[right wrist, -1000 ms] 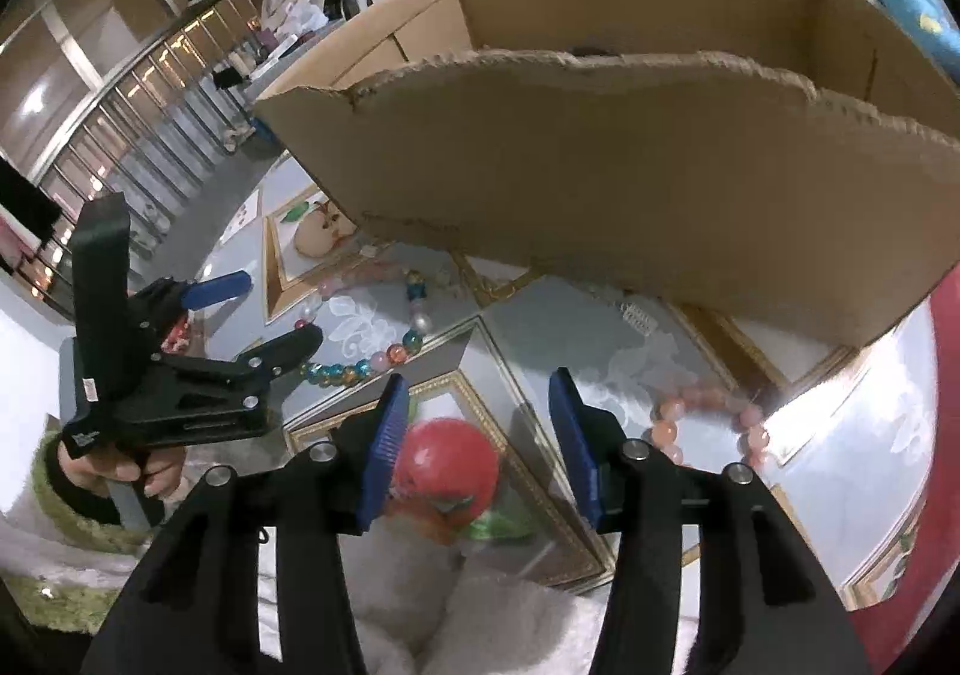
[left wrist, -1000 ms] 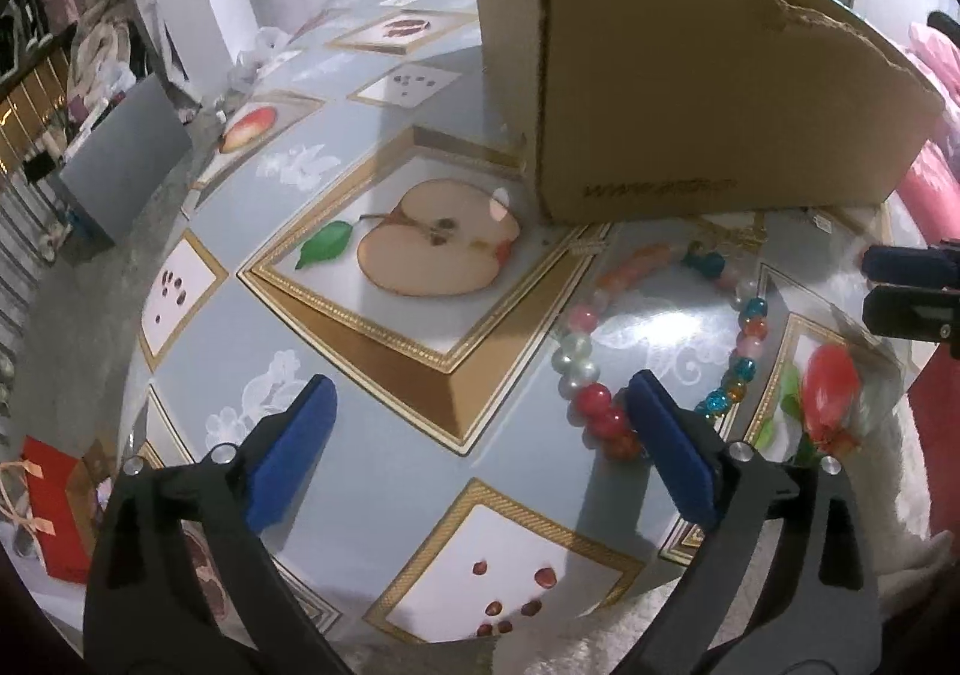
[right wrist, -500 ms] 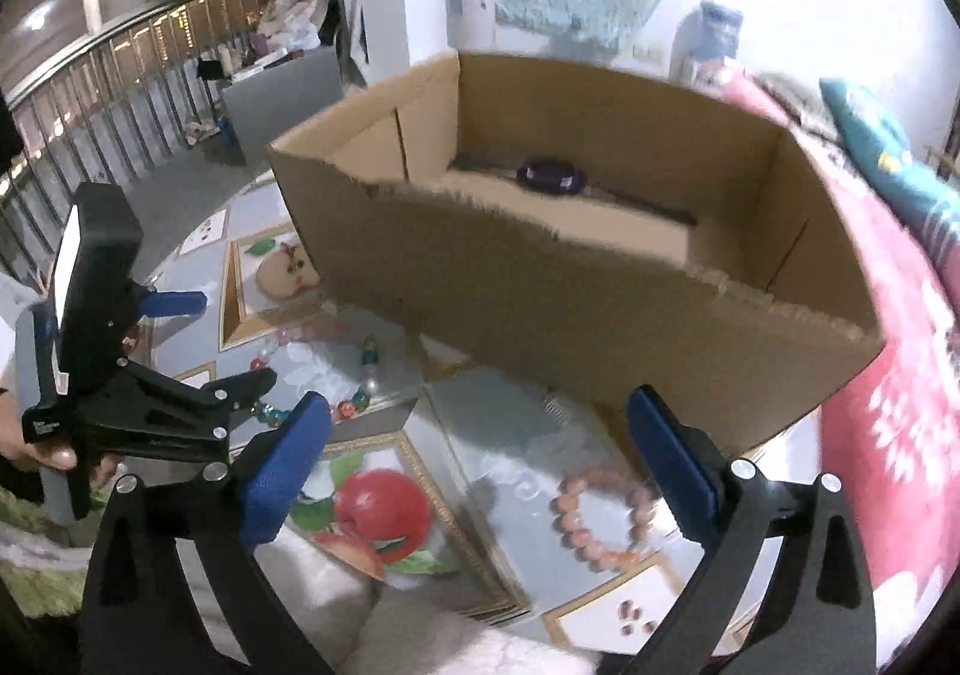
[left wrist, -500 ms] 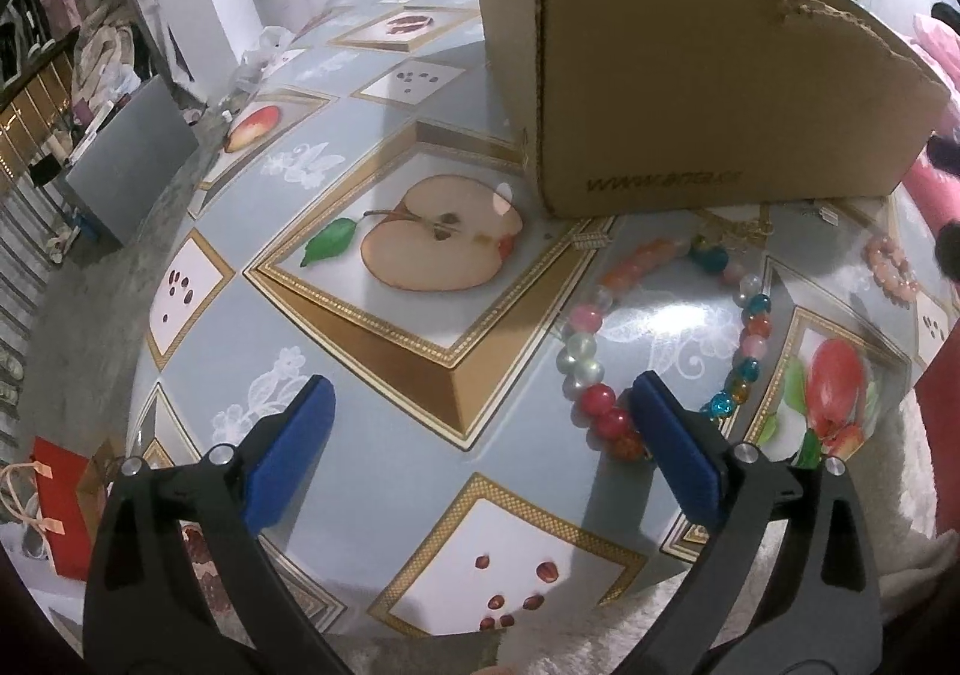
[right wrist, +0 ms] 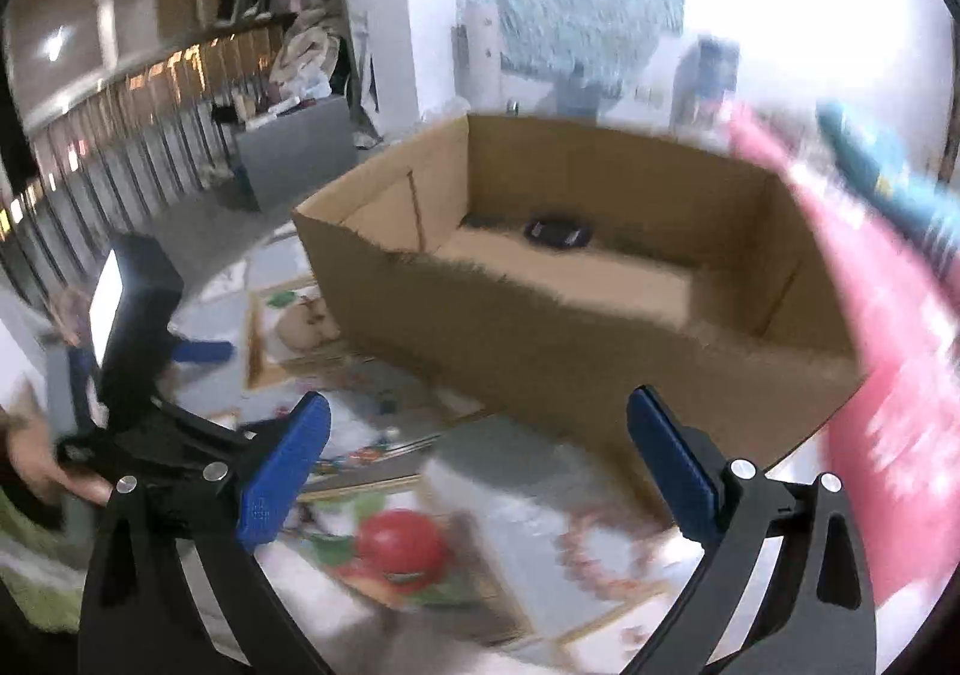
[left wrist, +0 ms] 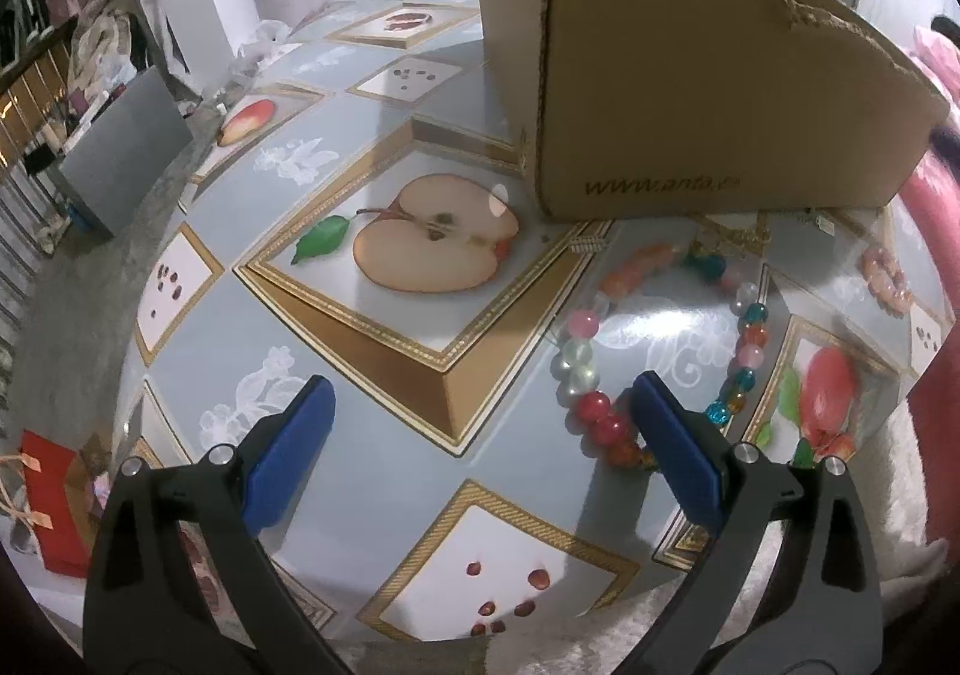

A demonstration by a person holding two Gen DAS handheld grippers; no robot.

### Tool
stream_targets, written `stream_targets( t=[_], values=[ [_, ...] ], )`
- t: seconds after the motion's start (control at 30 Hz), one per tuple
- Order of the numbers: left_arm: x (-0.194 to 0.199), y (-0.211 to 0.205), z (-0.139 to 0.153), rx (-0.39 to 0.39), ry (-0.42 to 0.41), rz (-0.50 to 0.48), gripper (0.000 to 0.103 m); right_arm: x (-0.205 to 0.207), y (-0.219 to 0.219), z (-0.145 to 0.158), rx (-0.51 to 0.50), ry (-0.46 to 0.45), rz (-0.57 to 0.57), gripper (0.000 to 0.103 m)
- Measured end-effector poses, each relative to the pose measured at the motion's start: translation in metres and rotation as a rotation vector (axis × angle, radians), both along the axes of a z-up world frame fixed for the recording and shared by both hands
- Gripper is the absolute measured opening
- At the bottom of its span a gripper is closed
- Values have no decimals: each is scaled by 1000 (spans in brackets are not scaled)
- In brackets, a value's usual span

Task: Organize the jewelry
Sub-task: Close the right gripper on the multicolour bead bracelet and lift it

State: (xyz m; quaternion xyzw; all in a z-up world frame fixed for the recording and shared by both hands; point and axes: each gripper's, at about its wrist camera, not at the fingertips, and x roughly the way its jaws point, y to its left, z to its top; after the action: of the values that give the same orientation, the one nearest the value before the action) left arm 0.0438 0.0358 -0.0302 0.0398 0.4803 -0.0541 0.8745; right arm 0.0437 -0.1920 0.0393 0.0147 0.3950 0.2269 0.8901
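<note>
Fruit-print tablecloth (left wrist: pixel 384 375) carries cardboard box (left wrist: pixel 690 93), multicolour bead bracelet (left wrist: pixel 600 411); railing (right wrist: pixel 120 147) behind. Left gripper (left wrist: pixel 480 429), right gripper (right wrist: pixel 480 435) jaws spread, empty.

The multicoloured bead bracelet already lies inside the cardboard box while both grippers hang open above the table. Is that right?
Not quite. The multicoloured bead bracelet lies on the table in front of the cardboard box, not inside it, as the left wrist view shows. Both the left gripper and the right gripper are open.
</note>
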Motion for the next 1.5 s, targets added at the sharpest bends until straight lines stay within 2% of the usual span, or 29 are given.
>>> stream_targets(
  t=[0.03,0.1,0.13,0.2,0.37,0.5,0.7,0.87,1.03,1.17,1.23,1.37,1.5],
  values=[
    [0,0,0,-2,-3,0,96,4,1,-5,36,39,4,91],
    [-1,-1,0,3,-7,-6,96,14,4,-22,113,152,20,69],
    [0,-1,0,3,-6,-6,96,16,6,-28,128,179,26,65],
    [0,0,1,-2,-1,-7,96,20,15,-40,139,225,44,51],
    [-1,0,1,0,-3,-10,96,28,32,-52,119,265,60,36],
    [0,-1,0,0,-8,-10,96,30,43,-55,76,263,75,27],
    [-1,-1,0,-1,-25,-19,96,33,49,-61,13,263,64,20],
    [-7,-7,7,1,-83,-55,94,32,53,-62,-17,247,73,12],
    [-9,-14,19,-49,-119,-107,68,28,52,-61,-28,247,84,10],
    [-4,-17,16,-88,-87,-135,51,25,48,-61,-17,250,83,10],
    [-1,-20,13,-87,-67,-140,38,25,48,-61,-13,250,81,10],
    [4,-20,10,-70,-53,-121,27,25,45,-61,-1,253,80,10],
    [8,-18,10,-61,-49,-104,10,25,44,-62,14,256,80,10]
  ],
)
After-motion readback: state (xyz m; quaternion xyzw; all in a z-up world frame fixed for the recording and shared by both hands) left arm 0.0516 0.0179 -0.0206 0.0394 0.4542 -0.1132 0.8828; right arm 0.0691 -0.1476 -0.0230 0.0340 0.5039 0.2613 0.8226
